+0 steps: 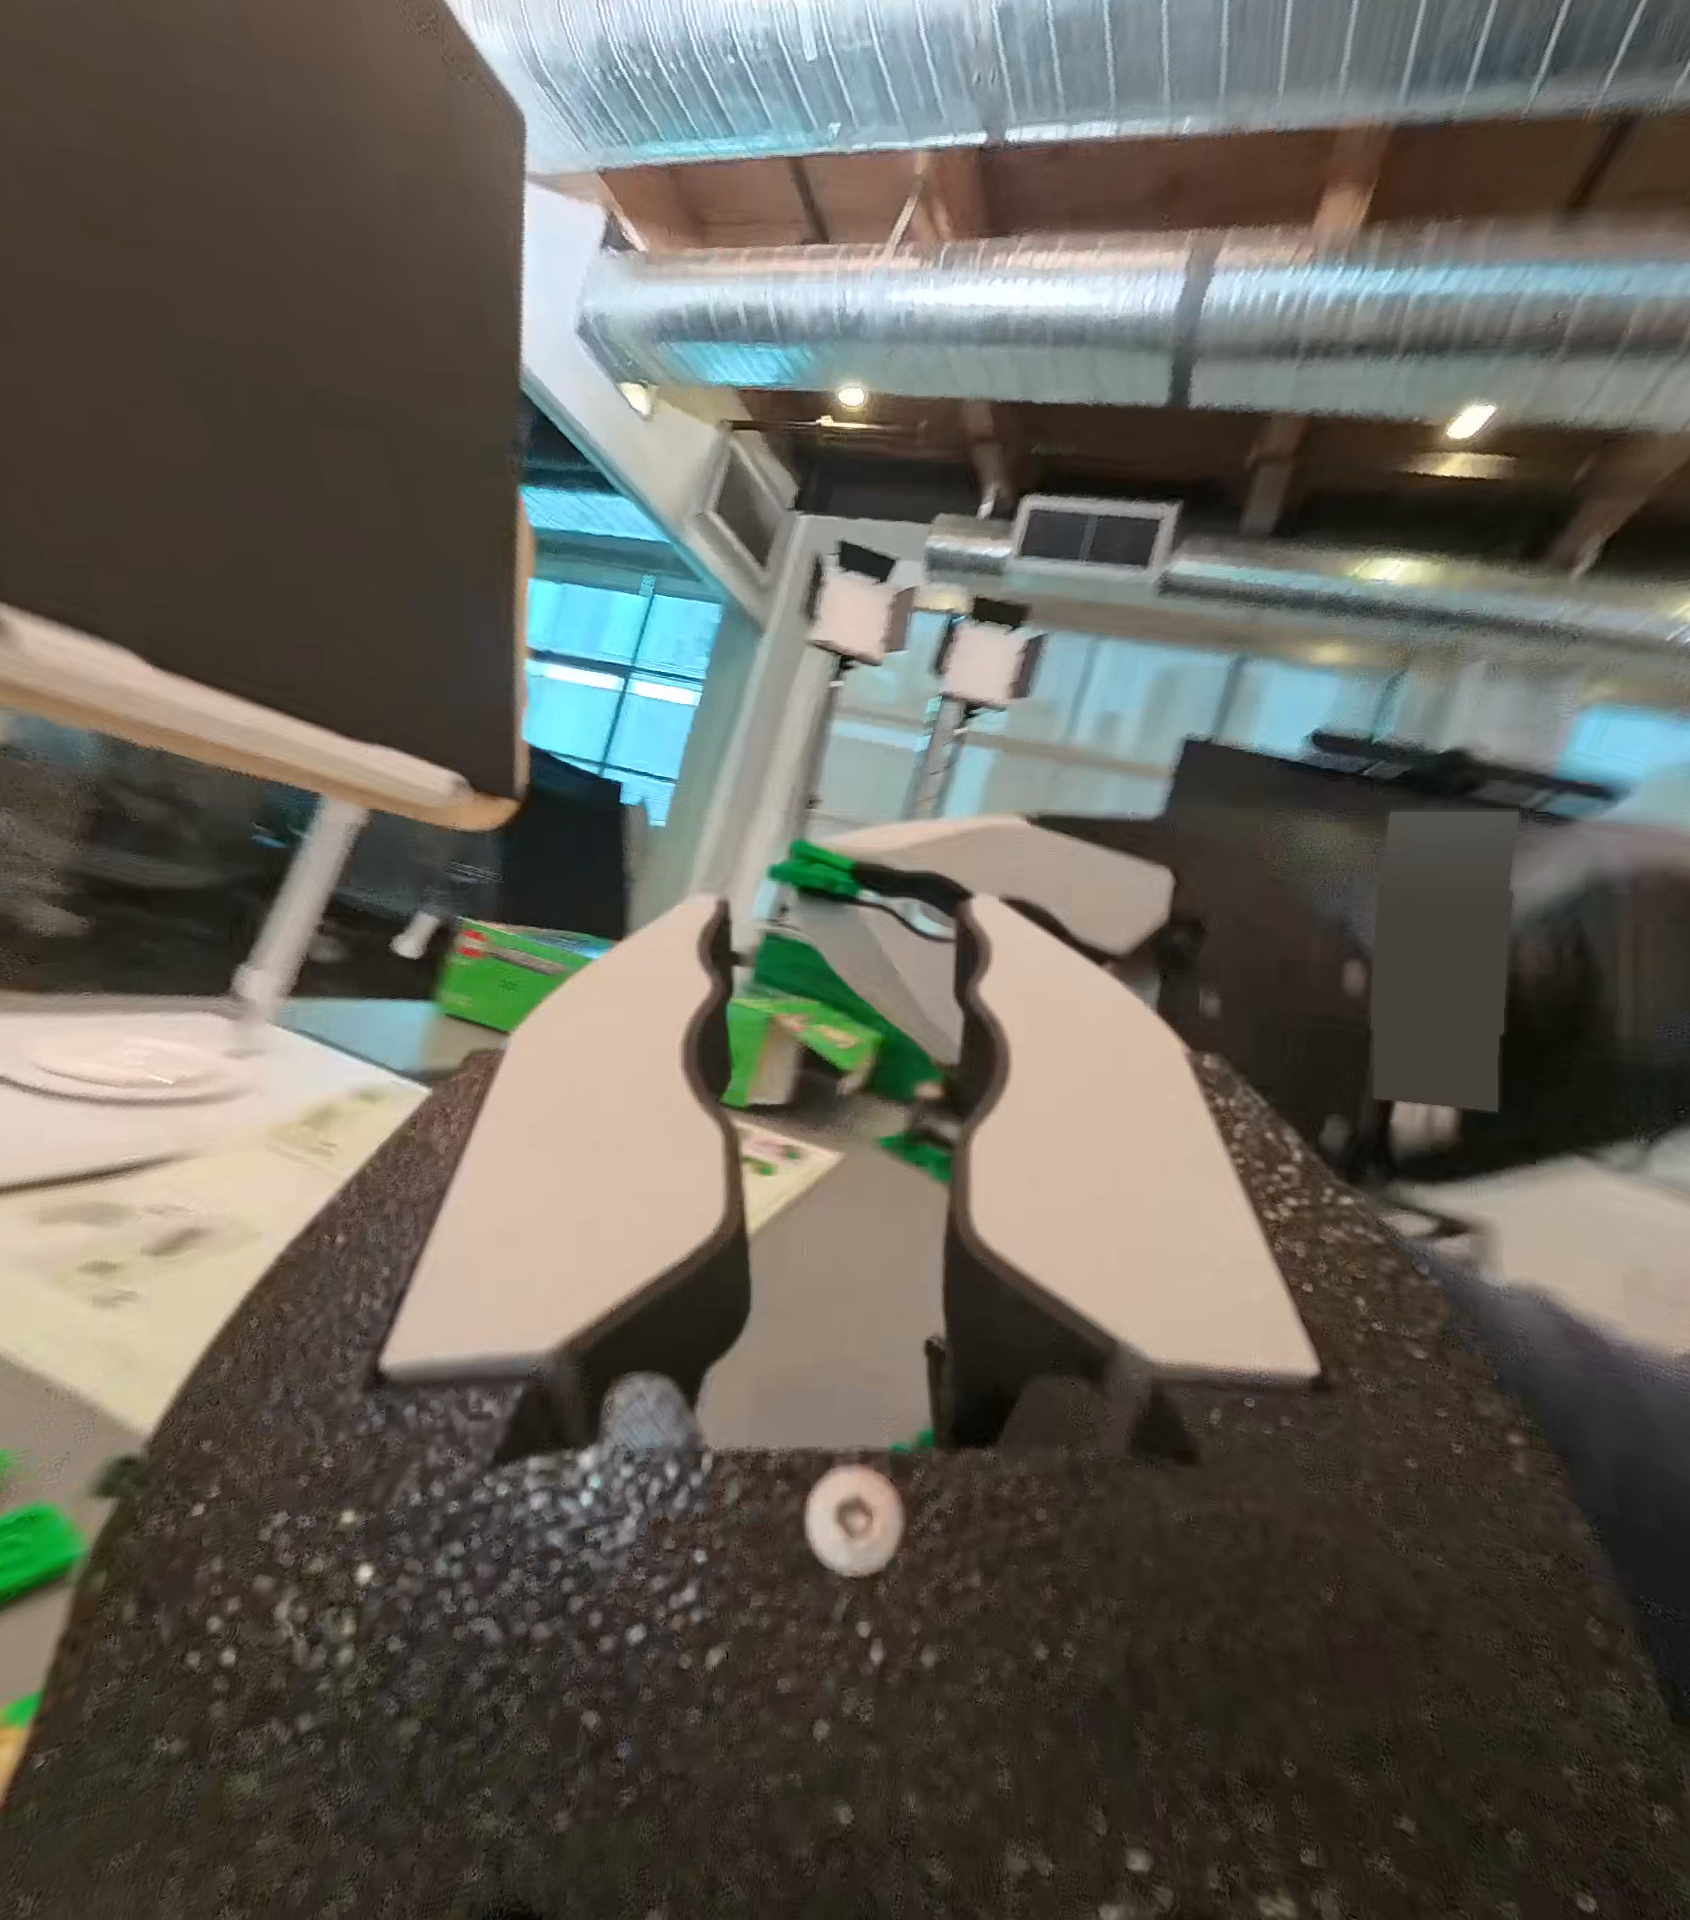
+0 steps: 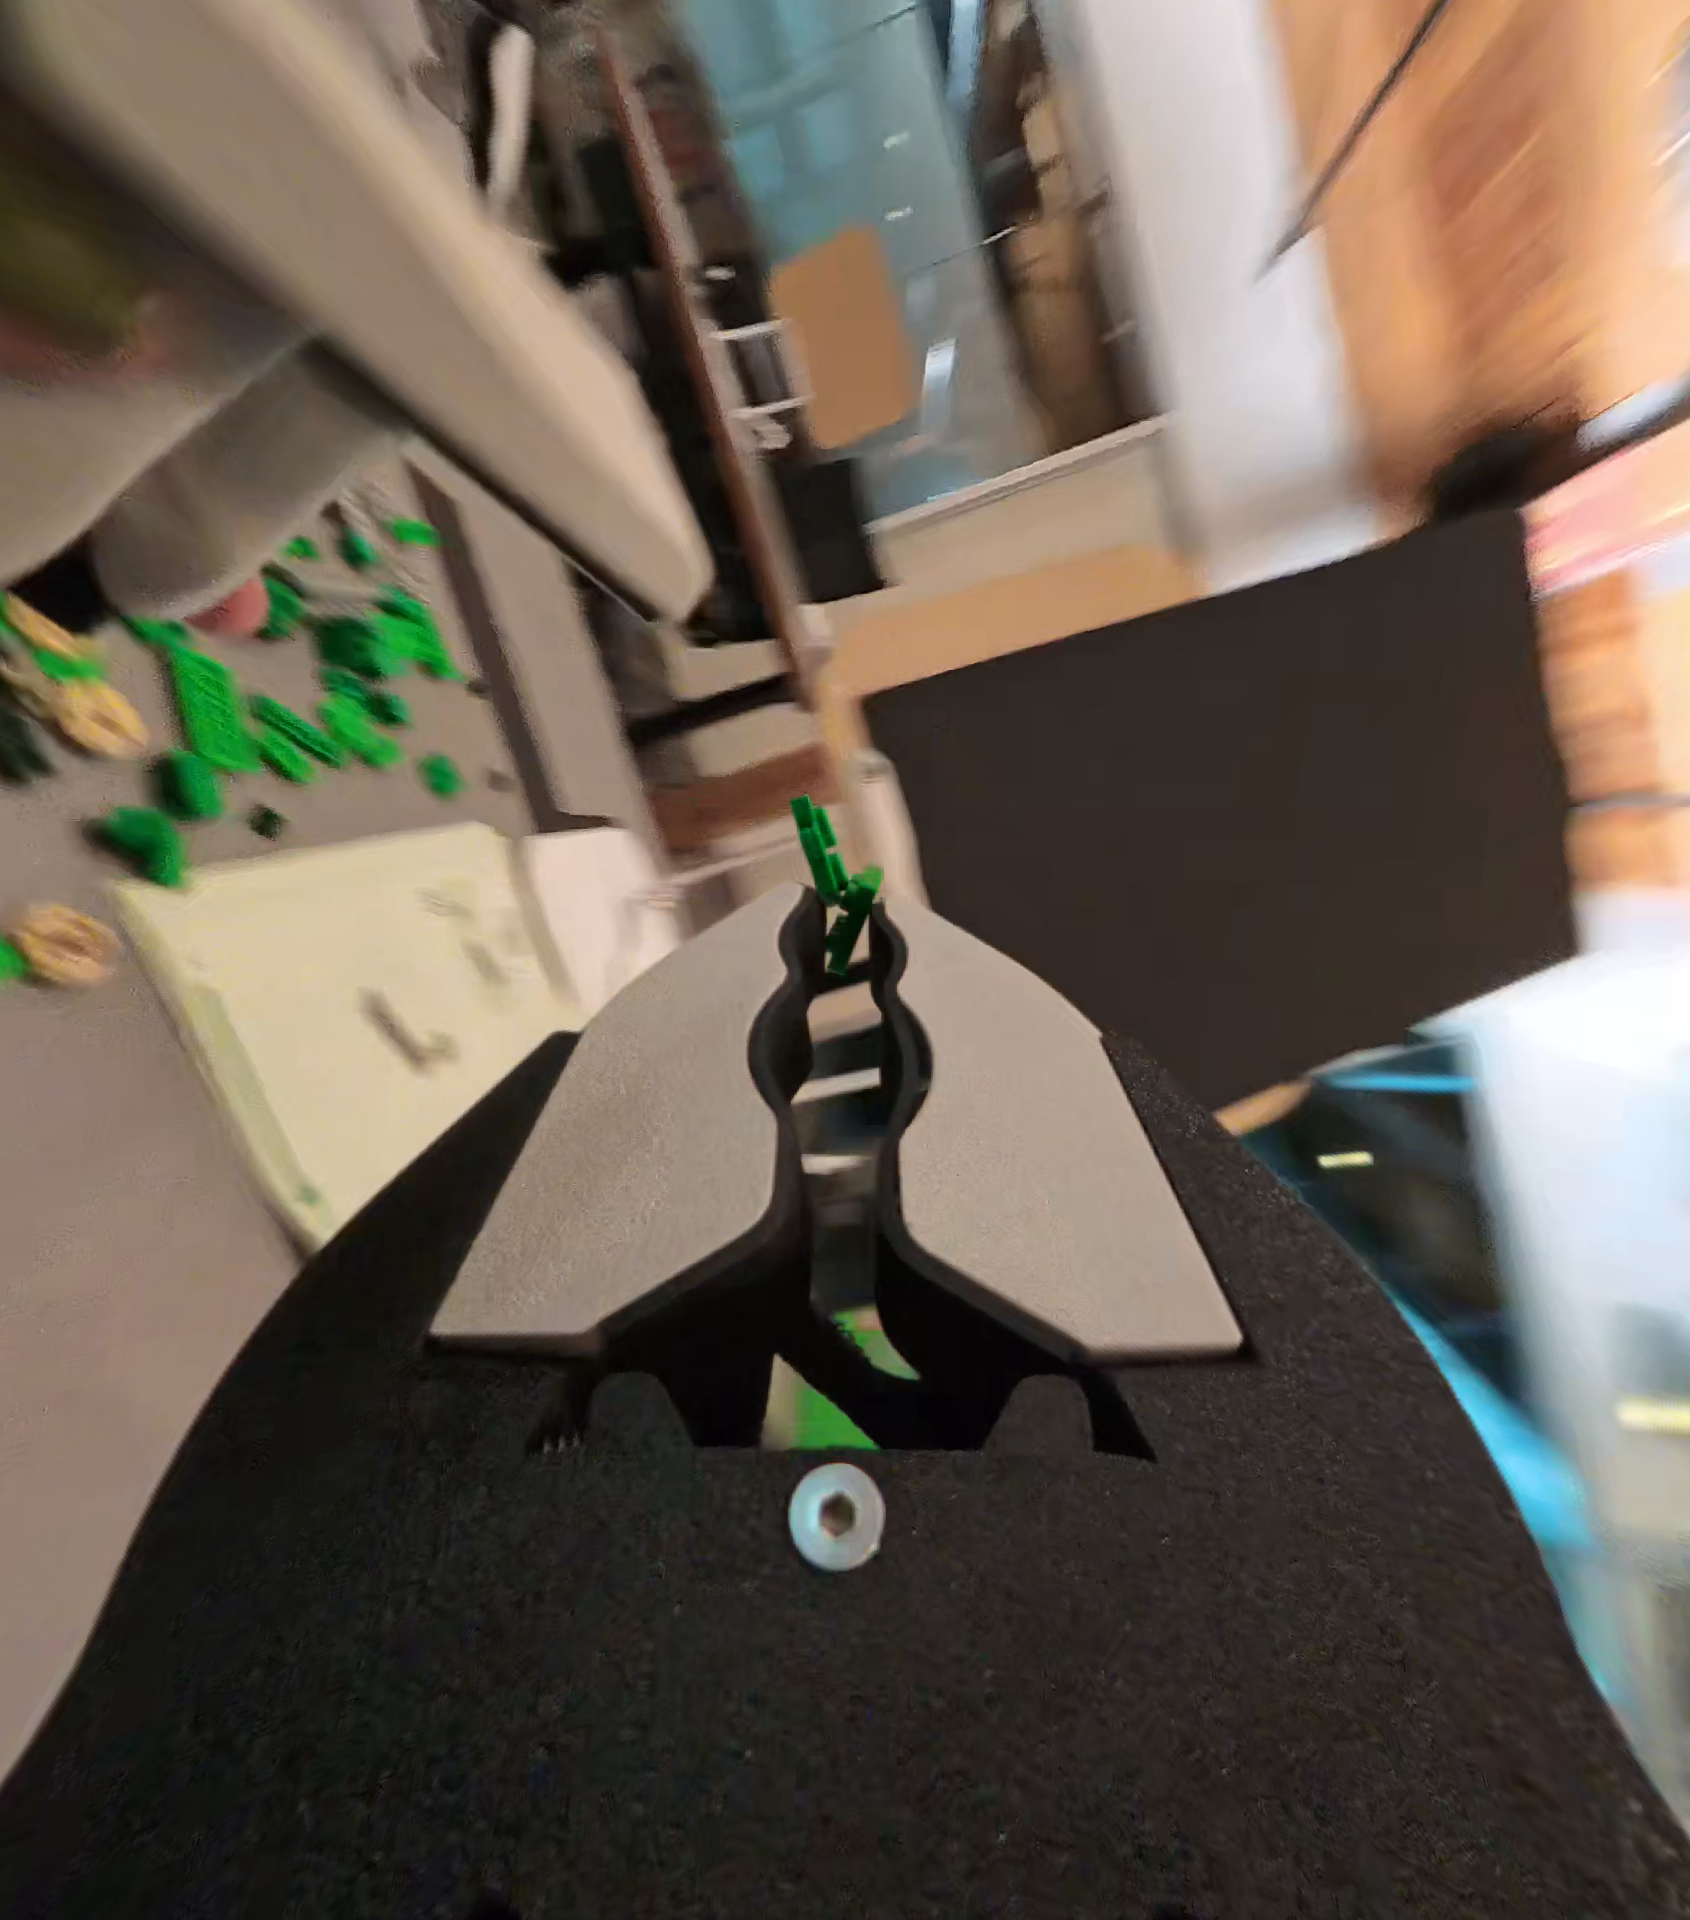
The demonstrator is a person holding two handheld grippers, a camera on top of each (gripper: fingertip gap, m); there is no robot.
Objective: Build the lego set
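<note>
Two grippers: the right gripper (image 2: 843, 914) pinches a small green lego assembly (image 2: 836, 883) at its tips, mid-frame; the left gripper (image 1: 846, 935) gapes empty. Loose green pieces (image 2: 228, 707) lie upper left. Next, I judge: join part, needing steadier alignment.

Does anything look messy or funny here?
Yes. Lots of green lego pieces lie scattered loose across the grey table, not sorted. A green box lies tipped on its side. The right hand-held gripper pinches a small green piece up in the air.
</note>
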